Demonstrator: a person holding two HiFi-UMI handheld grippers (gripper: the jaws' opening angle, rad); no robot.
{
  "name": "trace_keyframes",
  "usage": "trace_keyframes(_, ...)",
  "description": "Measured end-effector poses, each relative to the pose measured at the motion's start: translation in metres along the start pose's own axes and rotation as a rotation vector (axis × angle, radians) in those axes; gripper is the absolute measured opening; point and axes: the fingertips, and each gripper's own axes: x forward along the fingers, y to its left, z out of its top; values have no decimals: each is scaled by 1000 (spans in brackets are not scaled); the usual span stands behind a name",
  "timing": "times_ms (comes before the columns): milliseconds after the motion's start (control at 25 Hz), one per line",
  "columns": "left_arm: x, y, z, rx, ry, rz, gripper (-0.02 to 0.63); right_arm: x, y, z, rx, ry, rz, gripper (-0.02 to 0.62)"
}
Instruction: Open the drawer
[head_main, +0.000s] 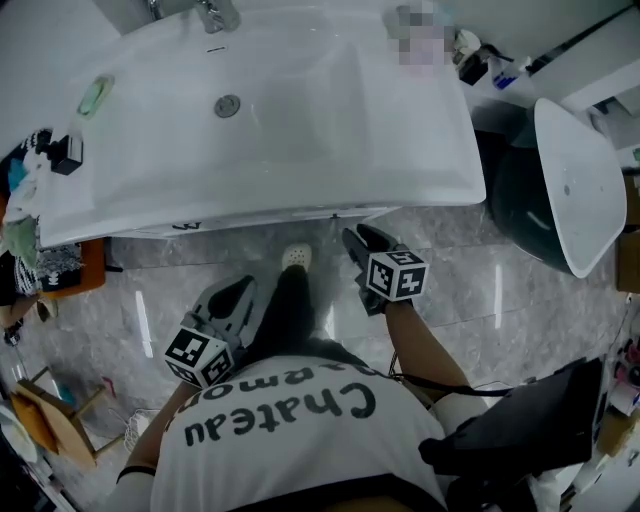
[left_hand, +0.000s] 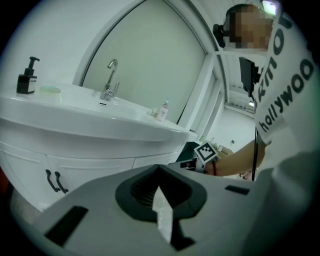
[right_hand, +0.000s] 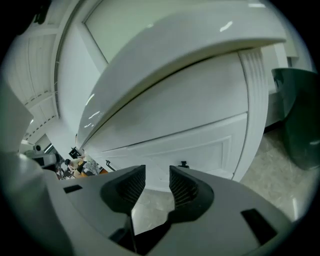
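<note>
The white vanity cabinet (right_hand: 190, 142) sits under a wide white basin (head_main: 280, 110). In the right gripper view its panelled front fills the middle, with a small black handle (right_hand: 183, 164) just beyond the jaws. My right gripper (right_hand: 157, 182) is open, nothing between its pads, a short way off the front. From above, the right gripper (head_main: 358, 236) is below the basin's front edge. My left gripper (left_hand: 159, 167) is shut and empty, farther back at the left (head_main: 238, 290). Two black door handles (left_hand: 55, 181) show in the left gripper view.
A dark green bin (right_hand: 297, 120) with a white lid (head_main: 580, 185) stands right of the vanity. A tap (left_hand: 111, 80), a black soap pump (left_hand: 27, 77) and a small bottle (left_hand: 162, 110) are on the basin. A wooden stool (head_main: 50, 415) is at the left on the marble floor.
</note>
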Motion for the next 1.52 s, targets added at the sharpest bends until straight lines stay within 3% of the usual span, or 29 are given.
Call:
trace_keyframes(120, 5, 10, -10, -6, 33, 19, 8, 20, -16, -8, 32, 39, -19, 155)
trace_keyframes(560, 7, 31, -23, -17, 104, 29, 8, 80, -61, -35, 3, 179, -194, 196)
trace_keyframes(840, 7, 44, -30, -33, 117, 49, 8, 104, -67, -25, 34, 191, -218, 196)
trace_keyframes(960, 8, 45, -30, -34, 113, 54, 8, 102, -74, -30, 35, 212, -254, 166)
trace_keyframes(1080, 7, 44, -31, -32, 117, 50, 8, 102, -73, -28, 38, 202, -238, 157)
trace_keyframes(1280, 8, 40, -33, -24, 122, 38, 8, 100, -66, -23, -23, 213, -246, 140)
trace_keyframes(1520, 12, 34, -29, -5, 111, 20, 8, 82, -60, -45, -32, 251, -242, 140)
